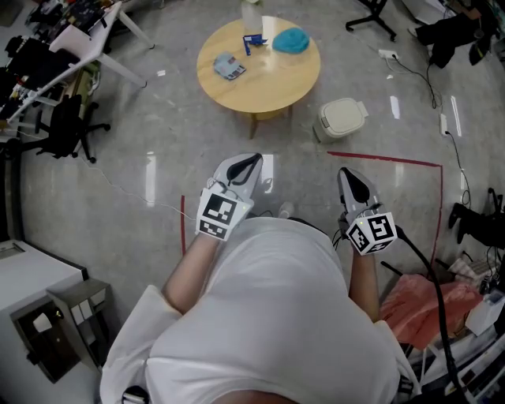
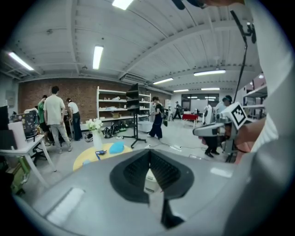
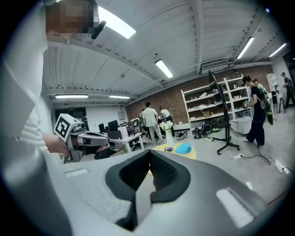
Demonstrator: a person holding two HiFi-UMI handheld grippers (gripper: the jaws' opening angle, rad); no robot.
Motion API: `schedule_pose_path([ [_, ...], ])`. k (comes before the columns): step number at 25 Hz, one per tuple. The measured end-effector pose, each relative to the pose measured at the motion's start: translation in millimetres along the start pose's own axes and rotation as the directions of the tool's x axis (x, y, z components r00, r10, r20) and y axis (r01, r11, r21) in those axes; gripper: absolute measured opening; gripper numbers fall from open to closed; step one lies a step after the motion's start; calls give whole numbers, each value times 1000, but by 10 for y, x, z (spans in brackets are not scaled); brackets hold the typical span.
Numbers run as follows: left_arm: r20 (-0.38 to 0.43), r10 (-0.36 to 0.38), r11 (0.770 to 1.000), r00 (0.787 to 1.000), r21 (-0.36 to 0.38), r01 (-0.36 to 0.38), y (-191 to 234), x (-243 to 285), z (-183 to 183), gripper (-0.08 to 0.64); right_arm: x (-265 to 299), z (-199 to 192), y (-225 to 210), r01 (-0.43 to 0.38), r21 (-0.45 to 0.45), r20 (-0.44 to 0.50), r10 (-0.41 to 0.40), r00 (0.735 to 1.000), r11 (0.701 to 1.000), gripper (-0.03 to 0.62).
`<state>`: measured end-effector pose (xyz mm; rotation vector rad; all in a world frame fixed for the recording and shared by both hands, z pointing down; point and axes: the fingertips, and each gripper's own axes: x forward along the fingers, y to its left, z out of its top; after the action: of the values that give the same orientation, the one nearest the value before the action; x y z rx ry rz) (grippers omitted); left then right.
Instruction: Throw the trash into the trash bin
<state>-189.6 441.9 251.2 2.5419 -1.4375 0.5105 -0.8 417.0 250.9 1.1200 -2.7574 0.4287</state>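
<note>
Crumpled trash [image 1: 229,67] sits on the round counter [image 1: 264,93] at top centre, and the white trash bin [image 1: 342,118] is on the floor just right of it. My left gripper [image 1: 252,160] and right gripper [image 1: 348,173] hang lower mid-frame, both jaws pressed together, empty.

A round pale wooden surface [image 1: 260,91] is seen toward 12 o'clock. A crumpled teal cloth [image 1: 290,40] is laid at its 1 o'clock, a small blue object [image 1: 252,41] just beside the cloth, a grey-blue packet [image 1: 229,67] at its 9 o'clock, and a clear vessel [image 1: 251,14] at its far rim. A cream lidded trash bin [image 1: 342,118] is stood on the grey floor [image 1: 158,205] at the surface's 4 o'clock, near red tape lines [image 1: 387,160]. The left gripper [image 1: 254,159] and right gripper [image 1: 345,173] are held apart over the floor, both pointed toward 12 o'clock.
</note>
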Motion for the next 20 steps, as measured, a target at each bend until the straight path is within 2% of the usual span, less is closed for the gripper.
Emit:
schedule_pose_path([
  [9,-24,62,998,998,9,-61,-136,145,-13,5,-119,-92,-273,-50,-9,-29,49,998,999,0],
  [20,-39,57,998,998,12,-57,-95,286,28,5,-64,-92,-398,-38,8,-34,38,999,999,0],
])
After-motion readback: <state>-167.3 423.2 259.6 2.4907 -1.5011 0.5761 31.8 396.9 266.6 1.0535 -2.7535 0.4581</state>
